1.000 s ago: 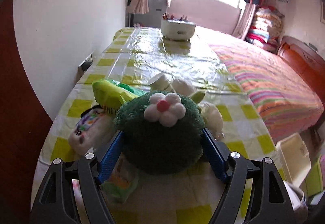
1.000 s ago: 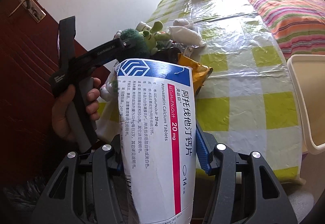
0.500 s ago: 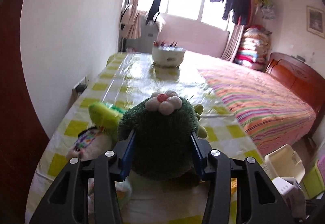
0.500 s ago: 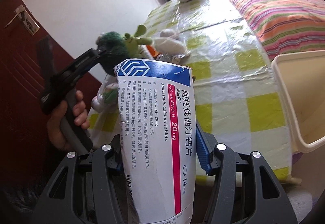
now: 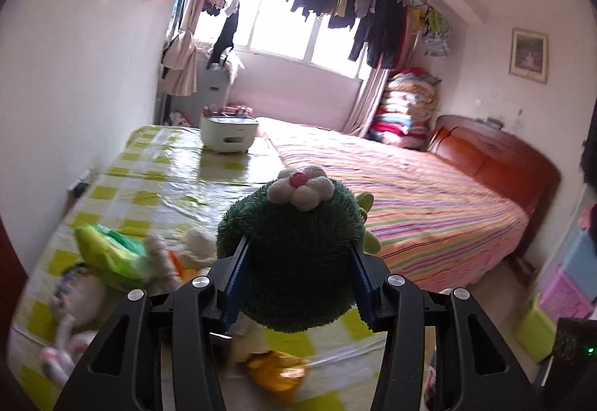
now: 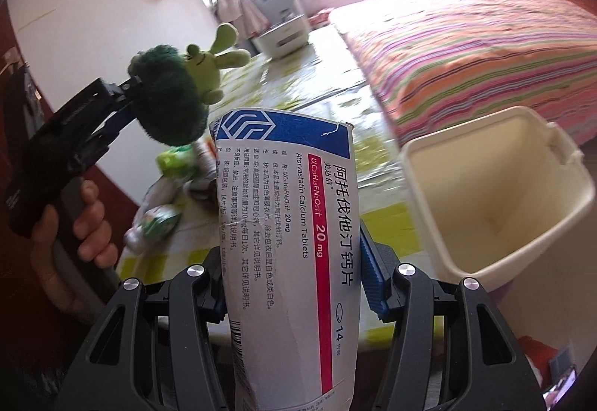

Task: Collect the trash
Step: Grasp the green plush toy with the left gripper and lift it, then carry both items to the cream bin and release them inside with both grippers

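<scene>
Trash first: the medicine box point(image 6: 291, 243) is the obvious piece, and we've got it pinched between the fingers of the right gripper point(image 6: 294, 262), jaws closed in on its flattened sides, box sticking straight out ahead of the camera. Just past it and to the right sits the cream bin point(image 6: 500, 202), open and looking empty, low beside the table point(image 6: 335, 49) edge. So we'd say the step in hand is the carry to the bin, with nothing dropped in yet.

Over on the other side, the left gripper point(image 5: 298, 262) is clamped on a green plush toy point(image 5: 294, 247) with a little flower on top, held up off the table. Honestly that one doesn't look like trash to us, more like clearing it out of the way to get at the stuff underneath.

Below it on the checkered cloth there's an orange wrapper point(image 5: 276, 370), a green packet point(image 5: 108, 250) and some soft toys, all blurry.

Next move, as we read it: swing the box over the bin opening, then let the fingers spread so it falls in. It's long, so tipping it nose-down first should help it clear the rim.
</scene>
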A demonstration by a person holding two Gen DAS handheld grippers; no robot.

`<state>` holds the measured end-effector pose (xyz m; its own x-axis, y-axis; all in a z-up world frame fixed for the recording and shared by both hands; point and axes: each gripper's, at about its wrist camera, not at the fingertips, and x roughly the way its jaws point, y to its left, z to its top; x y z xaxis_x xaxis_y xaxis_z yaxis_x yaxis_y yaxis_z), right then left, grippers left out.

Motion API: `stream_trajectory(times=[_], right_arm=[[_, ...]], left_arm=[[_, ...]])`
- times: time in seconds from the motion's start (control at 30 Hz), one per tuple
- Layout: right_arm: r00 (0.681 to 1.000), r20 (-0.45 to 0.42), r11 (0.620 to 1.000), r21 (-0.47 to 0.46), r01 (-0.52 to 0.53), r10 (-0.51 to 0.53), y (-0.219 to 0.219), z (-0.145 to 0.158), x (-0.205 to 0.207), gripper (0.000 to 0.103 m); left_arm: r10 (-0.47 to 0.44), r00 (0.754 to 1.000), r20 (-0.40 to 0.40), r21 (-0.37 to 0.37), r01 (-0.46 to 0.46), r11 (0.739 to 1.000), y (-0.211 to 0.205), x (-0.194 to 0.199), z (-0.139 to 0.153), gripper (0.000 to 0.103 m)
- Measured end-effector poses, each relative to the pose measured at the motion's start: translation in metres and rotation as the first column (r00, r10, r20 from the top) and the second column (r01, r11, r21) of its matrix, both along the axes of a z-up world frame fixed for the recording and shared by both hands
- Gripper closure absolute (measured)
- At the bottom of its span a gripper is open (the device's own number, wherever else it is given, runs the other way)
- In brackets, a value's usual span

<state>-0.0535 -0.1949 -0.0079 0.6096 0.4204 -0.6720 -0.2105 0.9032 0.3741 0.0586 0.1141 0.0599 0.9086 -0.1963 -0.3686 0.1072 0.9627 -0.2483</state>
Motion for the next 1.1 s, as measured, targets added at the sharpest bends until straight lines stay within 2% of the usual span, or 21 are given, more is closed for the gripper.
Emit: stream_trajectory(times=[0.23, 0.37, 0.6, 0.87, 0.97, 1.1], right_arm=[[0.992, 0.065, 0.992, -0.046, 0.115, -0.112, -0.029, 0.007, -0.003, 0.05], [0.972, 0.135, 0.978, -0.057, 0.2, -0.191, -0.05, 0.007, 0.006, 0.05], [0.901, 0.283, 0.925, -0.094, 0.367, -0.329, -0.088, 0.01, 0.019, 0.05], [0.837, 0.39, 0.894, -0.071, 0.442, -0.383, -0.102, 0.04, 0.033, 0.05], [0.827, 0.389, 0.88, -0.076, 0.468, -0.406, -0.108, 0.03, 0.028, 0.049], [0.839, 0.343, 0.873, -0.092, 0.478, -0.423, -0.123, 0.008, 0.029, 0.049]], left_arm=[[-0.057, 0.998, -0.027, -0.01, 0.056, 0.998, -0.027, 0.0, -0.01, 0.056], [-0.074, 0.997, -0.009, 0.016, 0.074, 0.997, -0.044, -0.007, -0.009, 0.055], [-0.158, 0.987, -0.011, 0.031, 0.159, 0.987, -0.074, -0.013, -0.008, 0.055], [-0.258, 0.965, -0.049, 0.048, 0.261, 0.964, -0.107, -0.017, -0.018, 0.054], [-0.282, 0.957, -0.063, 0.044, 0.285, 0.957, -0.117, -0.017, -0.022, 0.054], [-0.293, 0.954, -0.063, 0.066, 0.297, 0.953, -0.131, -0.022, -0.027, 0.054]])
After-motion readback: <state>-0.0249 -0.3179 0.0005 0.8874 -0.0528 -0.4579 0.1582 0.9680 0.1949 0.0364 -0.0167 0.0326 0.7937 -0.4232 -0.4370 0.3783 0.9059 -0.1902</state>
